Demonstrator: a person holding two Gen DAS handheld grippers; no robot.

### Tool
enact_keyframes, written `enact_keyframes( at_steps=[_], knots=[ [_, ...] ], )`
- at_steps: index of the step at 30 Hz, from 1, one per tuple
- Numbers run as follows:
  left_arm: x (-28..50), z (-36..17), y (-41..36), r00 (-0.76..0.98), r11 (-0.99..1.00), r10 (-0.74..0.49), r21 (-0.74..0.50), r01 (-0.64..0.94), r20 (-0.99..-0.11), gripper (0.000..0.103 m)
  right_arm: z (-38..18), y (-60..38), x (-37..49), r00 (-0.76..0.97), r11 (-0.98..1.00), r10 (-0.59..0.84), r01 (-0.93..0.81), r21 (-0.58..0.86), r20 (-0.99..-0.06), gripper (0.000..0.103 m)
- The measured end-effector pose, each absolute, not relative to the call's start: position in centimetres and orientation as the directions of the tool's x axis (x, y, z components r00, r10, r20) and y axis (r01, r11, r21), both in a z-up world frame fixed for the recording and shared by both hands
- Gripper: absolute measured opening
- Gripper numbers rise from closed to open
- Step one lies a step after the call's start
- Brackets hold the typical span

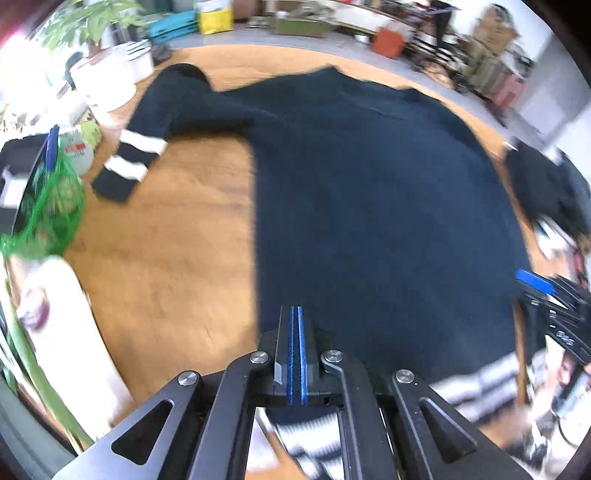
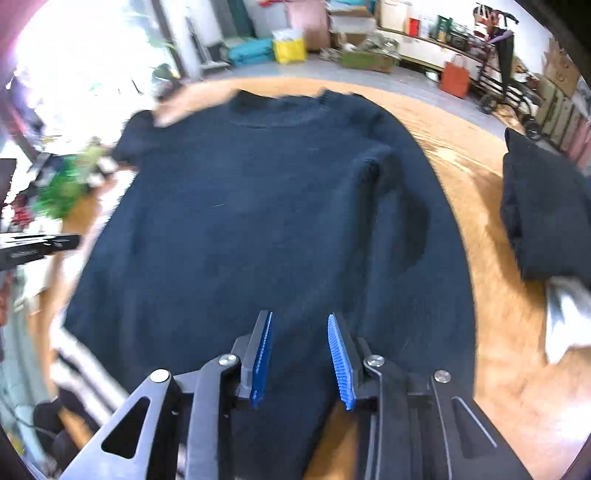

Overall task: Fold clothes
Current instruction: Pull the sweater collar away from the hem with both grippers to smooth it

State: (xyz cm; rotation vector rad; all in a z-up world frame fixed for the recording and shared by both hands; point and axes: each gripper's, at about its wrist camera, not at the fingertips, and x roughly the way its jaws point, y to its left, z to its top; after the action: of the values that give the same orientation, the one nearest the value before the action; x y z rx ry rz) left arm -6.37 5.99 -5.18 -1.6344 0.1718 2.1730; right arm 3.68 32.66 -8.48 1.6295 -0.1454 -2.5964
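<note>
Sweater (image 2: 258,221) lies flat on the wooden table (image 1: 177,240), one sleeve folded in. Left gripper (image 1: 295,321) has its fingers pressed together; right gripper (image 2: 300,332) stands apart above the hem.

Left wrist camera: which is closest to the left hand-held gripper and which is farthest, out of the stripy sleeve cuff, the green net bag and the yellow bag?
From the left hand-held gripper:
1. Green net bag, at the left table edge, nearest.
2. Stripy sleeve cuff, left, a little farther up the table.
3. Yellow bag, on the floor beyond the table, farthest.
</note>
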Motion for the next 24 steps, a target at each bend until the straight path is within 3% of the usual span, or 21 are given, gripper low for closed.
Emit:
enact_keyframes(
  at_steps=[4, 7, 13, 24],
  knots=[
    [-2.2, -7.1, 5.6, -0.105, -0.885, 0.305, -0.241, -0.399, -0.947, 0.004, -9.0, 30.6, 8.0, -0.412, -0.985, -0.172, 0.066, 0.159, -0.895, 0.037],
    [-0.4, -9.0, 4.8, -0.115, -0.909, 0.250, -0.192, -0.369, -0.961, 0.004, -9.4, 29.2, 11.2, -0.393, -0.977, -0.213, 0.104, 0.187, -0.895, 0.038],
    [1.5, -7.9, 1.2, -0.148, -0.899, 0.375, -0.319, -0.301, -0.915, 0.004, -10.3, 29.7, 13.5, -0.375, -0.982, -0.190, 0.052, 0.184, -0.907, 0.038],
    [3.4, -8.5, 1.9, -0.115, -0.893, 0.345, -0.289, -0.344, -0.931, 0.004, -10.6, 29.1, 15.1, -0.386, -0.989, -0.148, 0.035, 0.146, -0.910, 0.039]
  ],
)
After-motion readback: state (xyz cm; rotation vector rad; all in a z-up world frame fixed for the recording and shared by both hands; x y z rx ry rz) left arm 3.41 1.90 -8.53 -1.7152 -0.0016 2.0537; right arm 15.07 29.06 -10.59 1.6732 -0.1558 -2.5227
